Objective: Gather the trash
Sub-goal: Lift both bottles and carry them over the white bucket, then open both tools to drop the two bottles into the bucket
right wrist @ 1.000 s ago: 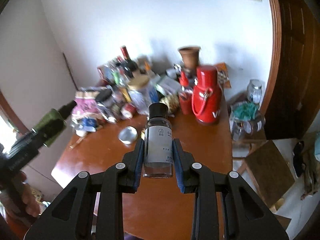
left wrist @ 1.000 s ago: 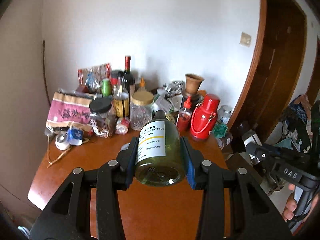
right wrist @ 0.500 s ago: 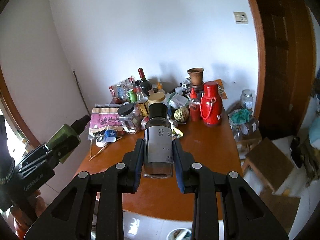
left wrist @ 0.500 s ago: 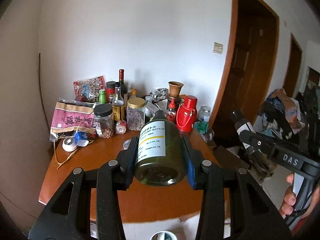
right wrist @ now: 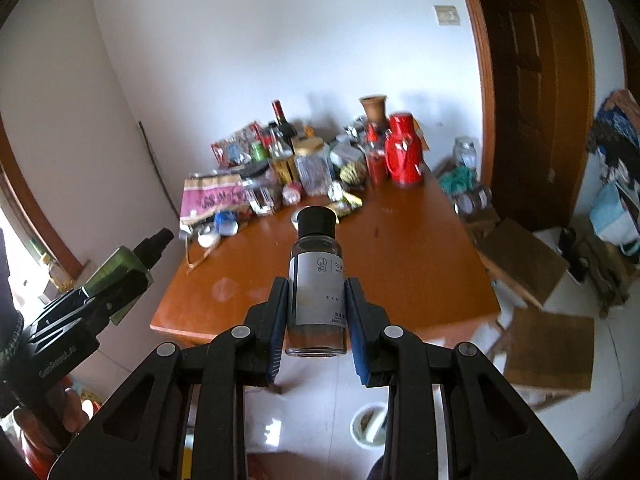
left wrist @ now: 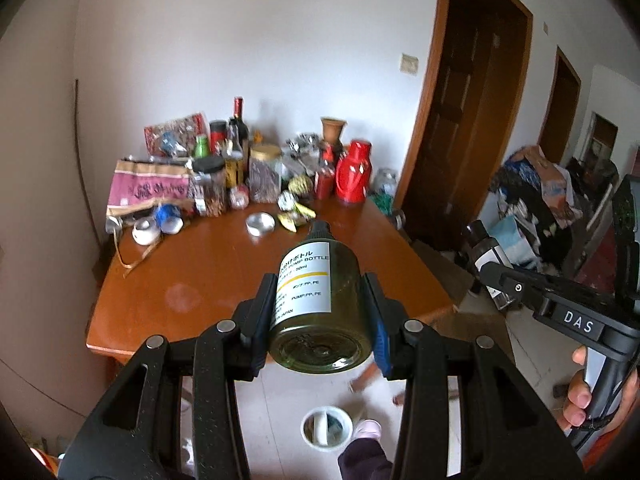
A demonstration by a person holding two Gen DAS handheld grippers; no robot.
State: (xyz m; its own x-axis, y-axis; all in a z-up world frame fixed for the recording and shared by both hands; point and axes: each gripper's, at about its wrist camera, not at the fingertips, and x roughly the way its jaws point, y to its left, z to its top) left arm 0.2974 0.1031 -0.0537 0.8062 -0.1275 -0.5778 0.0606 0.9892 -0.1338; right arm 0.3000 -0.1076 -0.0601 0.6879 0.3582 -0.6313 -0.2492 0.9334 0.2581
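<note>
Starting with the left wrist view: the left gripper is clamped on a green bottle, one pad against each side of the body near its base. The bottle lies along the fingers, base toward the camera, dark cap pointing at the table. Its white label faces up and reads "PUMP BOTTLE". The bottle hangs in the air over the table's near edge, touching nothing but the pads. Below it, on the floor, stands a white bin. At the right edge the right gripper shows from the side, a hand on its handle, holding a clear bottle with a dark cap. Jars, bottles and a red flask crowd the table's far end.

Right wrist view: the right gripper is closed on the clear bottle, pads pressed on the lower body at both sides. The bottle points away from the camera, black cap forward, grey-white label up, held in the air before the table's near edge. The white bin sits on the floor below, partly hidden by the right finger. At left the left gripper appears with the green bottle, pump cap tilted up and to the right. The red flask stands at the table's far end.
</note>
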